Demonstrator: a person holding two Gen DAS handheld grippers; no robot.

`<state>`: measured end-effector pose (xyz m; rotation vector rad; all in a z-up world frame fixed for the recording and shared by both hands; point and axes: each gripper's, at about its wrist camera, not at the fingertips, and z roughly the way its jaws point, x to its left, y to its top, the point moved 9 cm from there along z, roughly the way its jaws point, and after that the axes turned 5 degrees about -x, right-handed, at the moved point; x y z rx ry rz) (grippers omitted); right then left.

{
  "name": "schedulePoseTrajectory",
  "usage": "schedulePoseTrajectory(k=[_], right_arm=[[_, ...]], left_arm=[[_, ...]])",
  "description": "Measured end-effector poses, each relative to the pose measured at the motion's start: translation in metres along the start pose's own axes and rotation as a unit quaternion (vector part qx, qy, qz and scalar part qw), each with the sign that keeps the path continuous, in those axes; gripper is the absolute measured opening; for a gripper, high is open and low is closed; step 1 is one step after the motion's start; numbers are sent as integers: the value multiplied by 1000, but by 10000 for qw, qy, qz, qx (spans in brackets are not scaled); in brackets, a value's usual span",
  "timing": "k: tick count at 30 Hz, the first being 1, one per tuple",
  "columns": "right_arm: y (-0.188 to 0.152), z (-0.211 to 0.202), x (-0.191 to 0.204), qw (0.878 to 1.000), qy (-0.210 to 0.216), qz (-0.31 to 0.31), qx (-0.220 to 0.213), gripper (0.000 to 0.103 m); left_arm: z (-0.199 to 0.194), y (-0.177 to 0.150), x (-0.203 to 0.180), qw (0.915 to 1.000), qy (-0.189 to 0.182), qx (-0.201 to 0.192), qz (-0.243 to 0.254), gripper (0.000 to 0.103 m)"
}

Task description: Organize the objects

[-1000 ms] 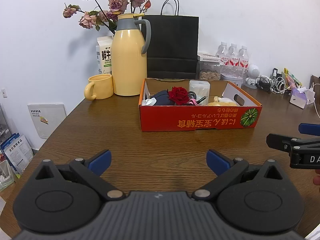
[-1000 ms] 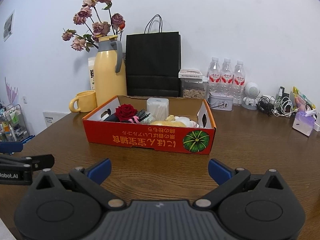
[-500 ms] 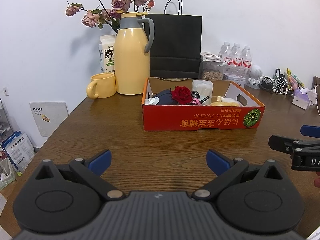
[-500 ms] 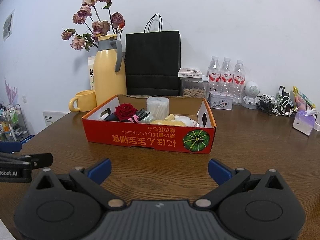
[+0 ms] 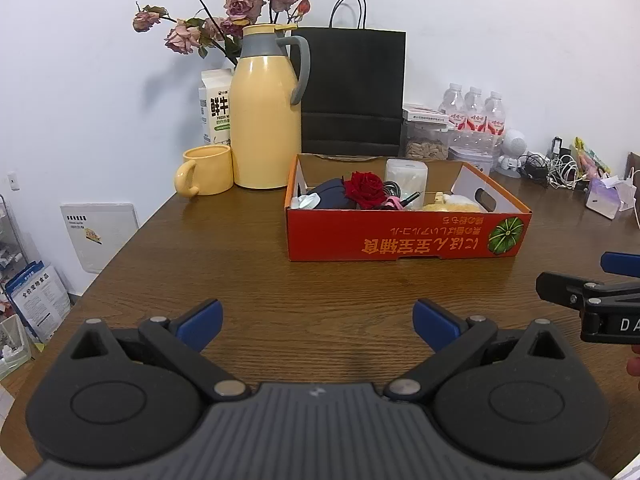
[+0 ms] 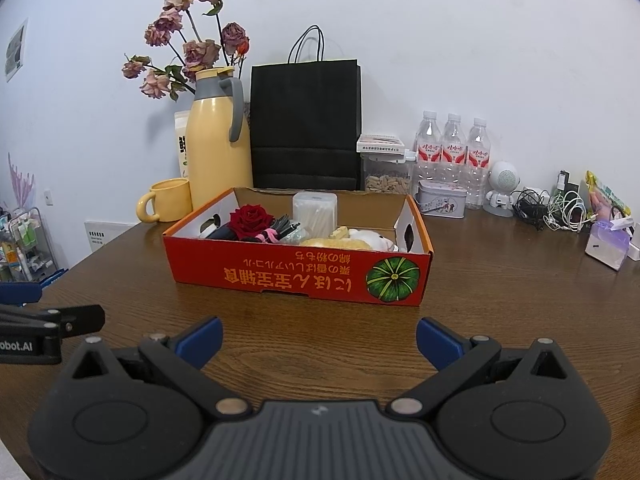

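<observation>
I hold my left gripper [image 5: 316,322] and right gripper [image 6: 318,338] spread and empty above the surface [image 5: 248,280], facing the box [image 6: 296,276] to pick from it.

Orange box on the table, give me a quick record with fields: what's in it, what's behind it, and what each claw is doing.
box: orange cardboard box on the wooden table, open top
contents: red rose, clear plastic container, other small items, not all identifiable
behind box: yellow thermos, yellow mug, black paper bag, water bottles
left claw: open, empty, short of the box
right claw: open, empty, short of the box
</observation>
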<state>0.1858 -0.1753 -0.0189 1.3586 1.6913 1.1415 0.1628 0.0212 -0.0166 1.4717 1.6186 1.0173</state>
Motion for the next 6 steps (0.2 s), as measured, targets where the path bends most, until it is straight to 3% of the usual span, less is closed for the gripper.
schedulePoseTrajectory(k=[6], right_arm=[[-2,1,0,10000,5,-3,6,103]], left_arm=[[0,-1,1,10000,16,23,0,103]])
